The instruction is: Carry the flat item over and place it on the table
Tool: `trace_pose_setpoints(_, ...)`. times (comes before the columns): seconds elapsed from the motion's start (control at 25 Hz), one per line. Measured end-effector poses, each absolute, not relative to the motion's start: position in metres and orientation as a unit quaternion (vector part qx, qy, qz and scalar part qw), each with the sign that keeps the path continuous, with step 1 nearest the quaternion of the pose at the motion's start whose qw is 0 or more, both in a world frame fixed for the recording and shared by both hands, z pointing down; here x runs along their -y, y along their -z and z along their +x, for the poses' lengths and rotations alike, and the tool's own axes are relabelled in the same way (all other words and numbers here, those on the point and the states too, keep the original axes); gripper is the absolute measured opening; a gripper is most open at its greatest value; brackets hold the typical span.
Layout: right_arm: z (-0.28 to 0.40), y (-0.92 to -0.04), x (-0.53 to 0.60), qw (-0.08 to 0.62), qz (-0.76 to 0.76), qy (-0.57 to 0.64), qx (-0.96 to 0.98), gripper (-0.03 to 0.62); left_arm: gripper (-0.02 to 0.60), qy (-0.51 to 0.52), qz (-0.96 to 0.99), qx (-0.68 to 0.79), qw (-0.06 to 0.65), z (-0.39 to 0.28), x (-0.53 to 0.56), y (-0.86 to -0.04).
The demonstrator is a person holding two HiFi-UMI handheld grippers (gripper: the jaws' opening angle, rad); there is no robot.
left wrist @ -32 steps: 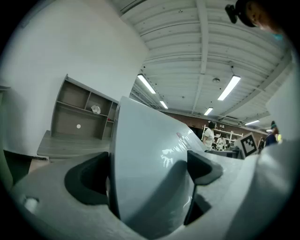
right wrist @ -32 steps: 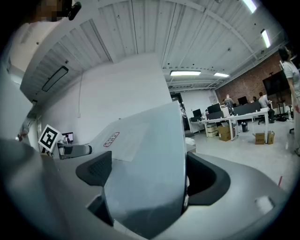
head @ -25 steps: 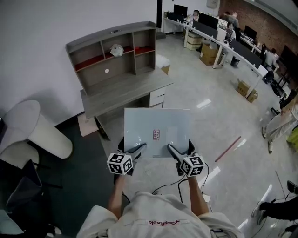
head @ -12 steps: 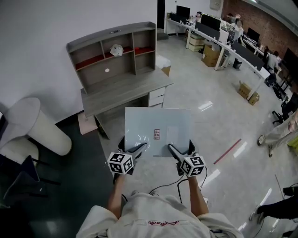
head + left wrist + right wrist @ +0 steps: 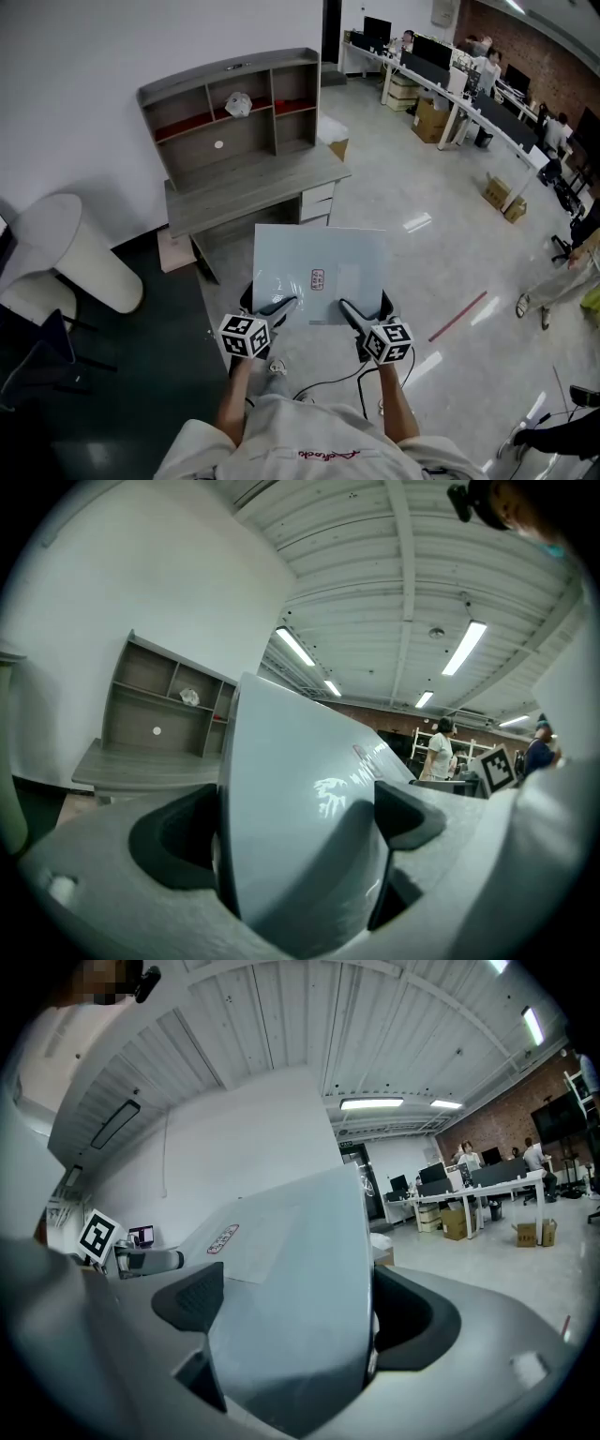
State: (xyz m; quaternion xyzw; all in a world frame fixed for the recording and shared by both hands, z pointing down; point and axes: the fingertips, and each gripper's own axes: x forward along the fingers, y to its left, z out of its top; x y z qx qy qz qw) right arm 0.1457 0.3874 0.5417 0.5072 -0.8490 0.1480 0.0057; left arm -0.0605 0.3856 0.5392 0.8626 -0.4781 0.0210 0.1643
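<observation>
A flat pale grey-blue panel (image 5: 319, 267) with a small red label is held level in front of me, above the floor. My left gripper (image 5: 270, 306) is shut on its near left edge and my right gripper (image 5: 361, 307) is shut on its near right edge. In the left gripper view the flat panel (image 5: 291, 799) fills the gap between the jaws. The right gripper view shows the flat panel (image 5: 300, 1279) clamped the same way. The grey desk (image 5: 248, 183) with a shelf hutch stands just beyond the panel's far edge, against the white wall.
A white rounded chair (image 5: 66, 258) sits at the left on dark carpet. A cardboard box (image 5: 178, 251) lies beside the desk's left leg. Long office desks (image 5: 450, 89) with people and boxes run along the far right. A red strip (image 5: 457, 316) lies on the shiny floor.
The desk and room have shifted slightly down and right in the head view. Both grippers keep their hold on the panel.
</observation>
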Motion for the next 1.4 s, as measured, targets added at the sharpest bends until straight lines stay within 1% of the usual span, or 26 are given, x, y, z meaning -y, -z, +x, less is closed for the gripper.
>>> trace_pose_setpoints(0.4, 0.146, -0.537, -0.32, 0.007, 0.506, -0.139, 0.851, 0.511, 0.534, -0.015, 0.862, 0.481, 0.159, -0.061, -0.319, -0.536)
trace_pose_setpoints(1.08, 0.127, -0.515, -0.119, 0.007, 0.524, -0.124, 0.843, 0.511, 0.534, -0.004, 0.873, 0.462, 0.156, -0.079, -0.111, -0.519)
trace_pose_setpoints(1.4, 0.113, -0.508, -0.045, -0.001, 0.534, -0.118, 0.837, 0.511, 0.534, -0.004, 0.879, 0.453, 0.148, -0.093, -0.032, -0.51)
